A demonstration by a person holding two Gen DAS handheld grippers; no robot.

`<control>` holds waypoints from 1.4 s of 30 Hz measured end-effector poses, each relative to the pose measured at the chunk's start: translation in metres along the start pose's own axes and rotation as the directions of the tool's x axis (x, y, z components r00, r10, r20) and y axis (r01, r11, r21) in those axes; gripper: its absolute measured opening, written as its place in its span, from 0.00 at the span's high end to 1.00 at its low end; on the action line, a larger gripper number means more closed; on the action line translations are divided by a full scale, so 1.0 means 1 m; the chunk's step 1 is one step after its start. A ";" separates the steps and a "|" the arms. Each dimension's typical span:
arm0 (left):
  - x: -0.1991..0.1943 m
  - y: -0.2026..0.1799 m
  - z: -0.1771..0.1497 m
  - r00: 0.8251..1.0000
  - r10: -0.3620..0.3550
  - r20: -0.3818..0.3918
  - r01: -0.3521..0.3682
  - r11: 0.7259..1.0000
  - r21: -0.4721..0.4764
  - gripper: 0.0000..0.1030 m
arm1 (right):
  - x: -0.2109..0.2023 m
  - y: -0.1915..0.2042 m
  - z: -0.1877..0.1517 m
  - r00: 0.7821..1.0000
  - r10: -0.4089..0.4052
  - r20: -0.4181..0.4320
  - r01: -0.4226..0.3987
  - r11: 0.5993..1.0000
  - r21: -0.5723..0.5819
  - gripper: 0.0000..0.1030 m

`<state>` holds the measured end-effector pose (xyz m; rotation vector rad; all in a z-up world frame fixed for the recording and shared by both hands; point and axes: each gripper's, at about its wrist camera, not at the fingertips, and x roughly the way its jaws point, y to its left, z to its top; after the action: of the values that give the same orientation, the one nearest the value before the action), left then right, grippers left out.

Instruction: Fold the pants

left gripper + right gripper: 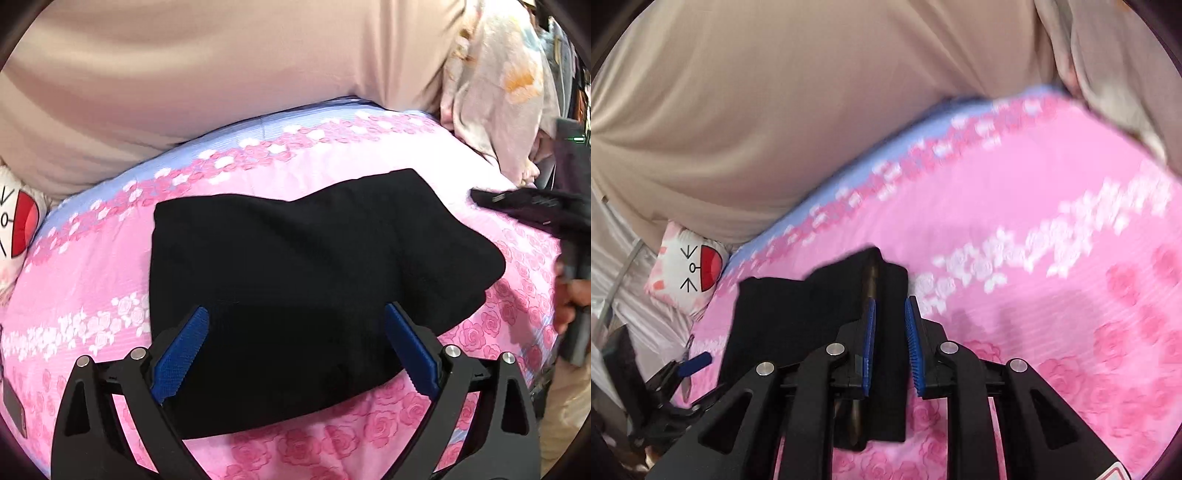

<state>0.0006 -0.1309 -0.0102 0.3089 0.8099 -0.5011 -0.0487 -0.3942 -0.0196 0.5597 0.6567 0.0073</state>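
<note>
- The black pants [295, 266] lie folded into a compact bundle on the pink rose-print bedsheet [92, 280], near the middle of the bed.
- My left gripper [295, 354] hovers low over the near edge of the bundle, blue pads [181, 354] spread wide, nothing between them.
- My right gripper [890, 347] points along the bed; its fingers stand a narrow gap apart with a strip of black cloth [886, 387] running between them. I cannot tell whether they pinch it.
- In the right view that cloth joins the pants beside it.
- Behind the bed hangs a beige curtain [184, 74].
- A white cushion [690, 266] with a drawn face and red mouth sits at the sheet's far left corner; no readable writing.
</note>
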 end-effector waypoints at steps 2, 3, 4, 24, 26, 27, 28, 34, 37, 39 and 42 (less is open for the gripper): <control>0.002 0.009 0.000 1.000 -0.006 -0.002 0.006 1.000 -0.022 0.06 | -0.005 0.026 0.002 1.000 0.030 -0.004 -0.030 0.998 -0.062 0.82; 0.005 0.012 0.001 1.000 0.001 -0.003 -0.002 1.000 -0.028 0.05 | 0.000 0.044 -0.001 0.999 0.046 -0.025 -0.049 0.993 -0.106 0.82; 0.011 0.015 0.001 1.000 0.027 -0.013 -0.028 0.999 -0.036 0.05 | 0.010 0.060 -0.005 0.996 0.065 -0.056 -0.072 0.987 -0.146 0.82; 0.038 0.072 -0.027 0.976 0.197 -0.089 -0.203 0.977 -0.071 0.04 | 0.149 0.099 0.026 0.964 -0.149 -0.219 0.111 0.978 -0.176 0.94; 0.040 0.077 -0.027 0.979 0.178 -0.095 -0.186 0.978 -0.090 0.04 | 0.125 0.100 0.039 0.974 -0.167 -0.154 0.140 0.975 -0.172 0.83; 0.039 0.079 -0.028 0.981 0.168 -0.094 -0.177 0.979 -0.100 0.04 | 0.115 0.109 0.037 0.979 -0.128 -0.159 0.099 0.978 -0.181 0.83; 0.038 0.081 -0.029 0.983 0.160 -0.090 -0.169 0.980 -0.107 0.04 | 0.108 0.118 0.032 0.979 -0.081 -0.186 0.045 0.981 -0.188 0.81; 0.046 0.085 -0.028 0.988 0.119 -0.094 -0.131 0.983 -0.131 0.04 | 0.150 0.136 -0.006 0.936 -0.227 -0.269 0.132 0.935 -0.328 0.85; 0.034 0.089 -0.027 0.990 0.123 -0.067 -0.131 0.983 -0.130 0.05 | 0.135 0.139 0.010 0.964 -0.126 -0.233 0.080 0.977 -0.197 0.75; 0.027 0.096 -0.029 0.988 0.147 -0.053 -0.153 0.978 -0.139 0.05 | 0.135 0.179 0.011 0.967 -0.087 -0.240 0.008 0.950 -0.313 0.75; 0.026 0.106 -0.030 0.991 0.123 -0.055 -0.131 0.977 -0.168 0.04 | 0.172 0.222 0.003 0.937 -0.045 -0.346 -0.109 0.905 -0.412 0.75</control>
<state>0.0544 -0.0358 -0.0418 0.2119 0.8649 -0.3029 0.1269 -0.1752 -0.0066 0.1404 0.9612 0.2833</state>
